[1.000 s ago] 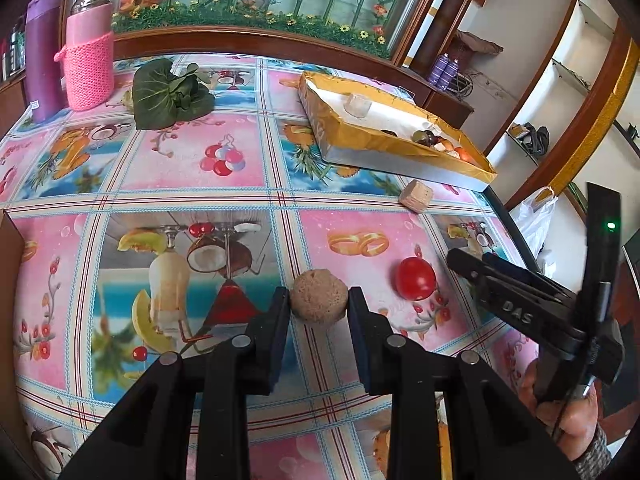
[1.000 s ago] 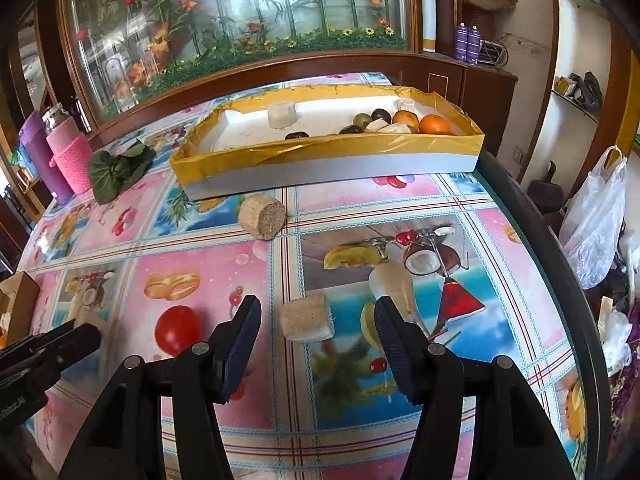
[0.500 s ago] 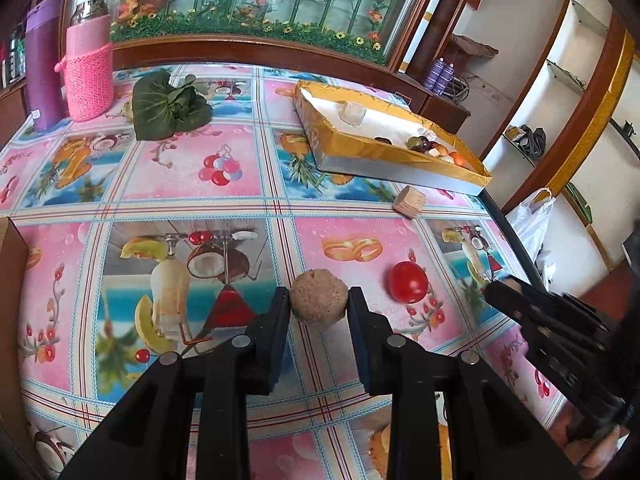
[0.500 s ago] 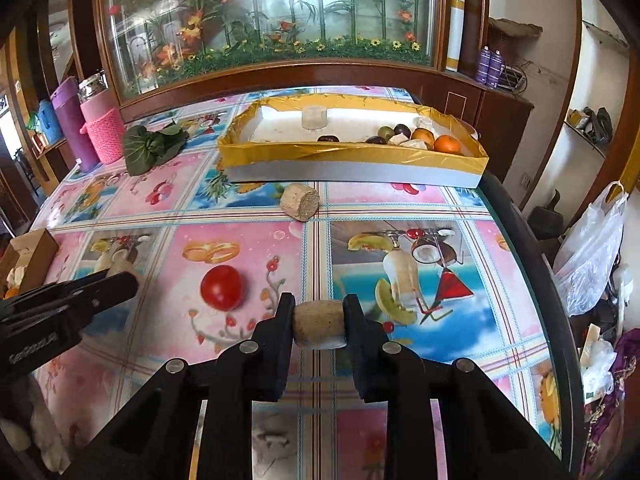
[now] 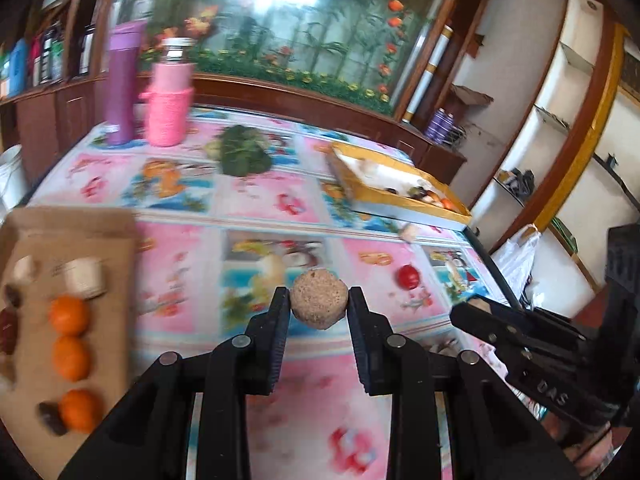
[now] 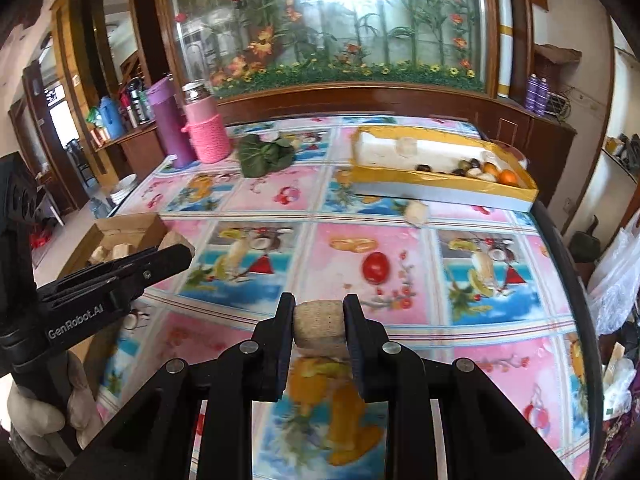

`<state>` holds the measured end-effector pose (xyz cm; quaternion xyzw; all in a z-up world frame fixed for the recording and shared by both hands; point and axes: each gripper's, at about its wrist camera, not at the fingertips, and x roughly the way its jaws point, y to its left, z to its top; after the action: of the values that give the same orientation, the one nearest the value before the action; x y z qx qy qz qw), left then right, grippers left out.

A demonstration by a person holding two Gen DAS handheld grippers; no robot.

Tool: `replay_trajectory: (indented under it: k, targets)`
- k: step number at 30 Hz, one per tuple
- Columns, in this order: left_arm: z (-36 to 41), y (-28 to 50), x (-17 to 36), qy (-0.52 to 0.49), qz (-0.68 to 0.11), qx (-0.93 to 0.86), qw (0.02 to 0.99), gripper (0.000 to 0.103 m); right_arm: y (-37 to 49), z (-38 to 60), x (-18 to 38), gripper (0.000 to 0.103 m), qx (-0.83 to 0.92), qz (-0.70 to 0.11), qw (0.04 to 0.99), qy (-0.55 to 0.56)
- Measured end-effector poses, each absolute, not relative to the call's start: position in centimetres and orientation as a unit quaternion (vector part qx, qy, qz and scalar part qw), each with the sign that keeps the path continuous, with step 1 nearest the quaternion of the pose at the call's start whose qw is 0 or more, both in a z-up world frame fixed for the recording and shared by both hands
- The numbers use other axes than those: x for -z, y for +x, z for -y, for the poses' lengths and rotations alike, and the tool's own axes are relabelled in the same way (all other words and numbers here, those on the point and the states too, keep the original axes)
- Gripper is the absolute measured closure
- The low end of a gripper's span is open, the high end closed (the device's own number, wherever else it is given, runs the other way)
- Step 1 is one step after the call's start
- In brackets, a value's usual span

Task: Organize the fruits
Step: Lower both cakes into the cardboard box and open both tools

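2 blurred clamped pieces (image 5: pixel 319 305) (image 6: pixel 320 328)

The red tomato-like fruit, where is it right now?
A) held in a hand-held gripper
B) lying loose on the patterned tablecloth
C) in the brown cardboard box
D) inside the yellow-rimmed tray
B: the red fruit lies alone on the tablecloth, apart from the yellow-rimmed tray and the cardboard box; each hand-held gripper grips a tan piece instead.

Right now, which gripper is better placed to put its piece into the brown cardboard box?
Probably the left gripper. It holds the round brown ball, and the cardboard box lies close on its left. The right gripper, with the cork-like cylinder, is farther away.
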<state>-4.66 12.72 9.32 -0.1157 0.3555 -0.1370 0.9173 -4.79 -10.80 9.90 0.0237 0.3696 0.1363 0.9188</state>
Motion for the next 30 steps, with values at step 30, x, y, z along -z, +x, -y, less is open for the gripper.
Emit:
replay_trajectory:
  k: [30]
  targets:
    - [-33.1, -13.6, -3.6, -0.099, -0.402, -0.103, 0.904, 0.059, -9.7, -17.7, -3.3, 0.075, -0.384, -0.422, 0.815, -0.099]
